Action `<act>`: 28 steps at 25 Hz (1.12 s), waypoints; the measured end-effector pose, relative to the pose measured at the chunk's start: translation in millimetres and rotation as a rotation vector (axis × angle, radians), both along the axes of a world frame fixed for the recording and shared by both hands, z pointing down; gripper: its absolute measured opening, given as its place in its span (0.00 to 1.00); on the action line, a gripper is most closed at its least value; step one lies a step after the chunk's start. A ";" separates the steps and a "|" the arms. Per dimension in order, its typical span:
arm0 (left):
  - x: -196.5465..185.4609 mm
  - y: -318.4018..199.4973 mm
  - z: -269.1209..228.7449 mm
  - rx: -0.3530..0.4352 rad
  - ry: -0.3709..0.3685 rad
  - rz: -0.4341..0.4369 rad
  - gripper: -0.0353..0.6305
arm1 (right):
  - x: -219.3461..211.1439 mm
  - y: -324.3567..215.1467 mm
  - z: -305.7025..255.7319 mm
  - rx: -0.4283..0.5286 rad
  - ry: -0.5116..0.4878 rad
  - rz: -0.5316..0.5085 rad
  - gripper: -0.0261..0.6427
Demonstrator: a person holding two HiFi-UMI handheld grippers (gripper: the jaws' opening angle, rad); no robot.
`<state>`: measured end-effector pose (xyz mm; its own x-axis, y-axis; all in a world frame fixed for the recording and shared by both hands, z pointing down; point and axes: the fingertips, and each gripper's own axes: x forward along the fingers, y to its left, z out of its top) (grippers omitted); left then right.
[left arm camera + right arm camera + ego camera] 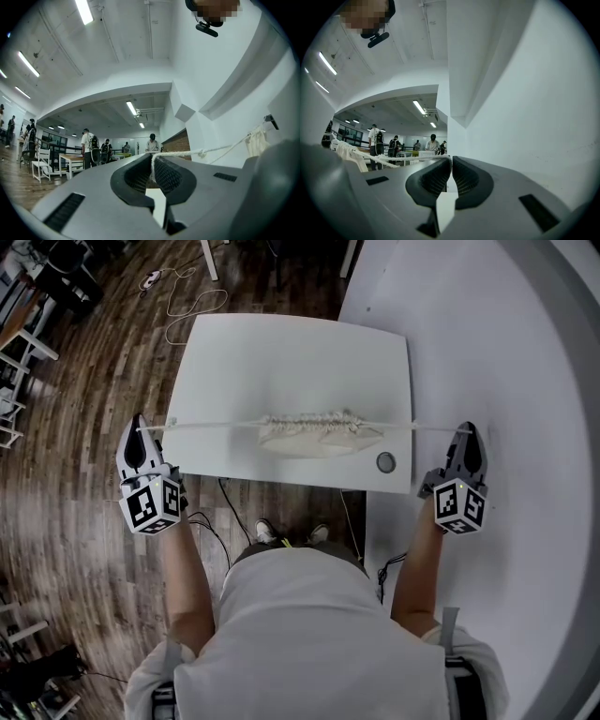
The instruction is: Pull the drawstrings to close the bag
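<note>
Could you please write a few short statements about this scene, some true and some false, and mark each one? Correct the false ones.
1. The bag lies on the white table. True.
2. The mouth of the bag is wide open. False: it is gathered into tight folds.
3. The left claw is shut on a string. True.
4. The right claw is open and empty. False: it is shut on the other string.
5. Both strings hang slack. False: they run straight and tight out from the bag.

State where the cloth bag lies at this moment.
In the head view, the bag lies bunched midway across the white table, near its front edge, just left of a small round disc.
</note>
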<state>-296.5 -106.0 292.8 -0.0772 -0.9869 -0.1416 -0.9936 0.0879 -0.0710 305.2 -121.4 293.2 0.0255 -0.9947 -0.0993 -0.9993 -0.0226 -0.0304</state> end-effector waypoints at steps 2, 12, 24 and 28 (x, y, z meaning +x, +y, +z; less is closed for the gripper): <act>-2.5 1.5 2.9 -0.002 0.008 -0.002 0.08 | -0.6 1.4 1.7 -0.002 0.007 0.000 0.10; -5.1 -5.9 12.7 -0.024 0.049 -0.001 0.08 | 7.0 -1.6 3.9 -0.006 0.003 0.003 0.10; -5.6 -5.6 23.4 -0.053 0.078 0.024 0.08 | 10.2 8.5 8.4 -0.039 0.030 0.019 0.10; 3.6 -13.7 19.2 -0.047 0.057 0.046 0.08 | 18.7 3.6 9.7 -0.041 0.012 0.034 0.10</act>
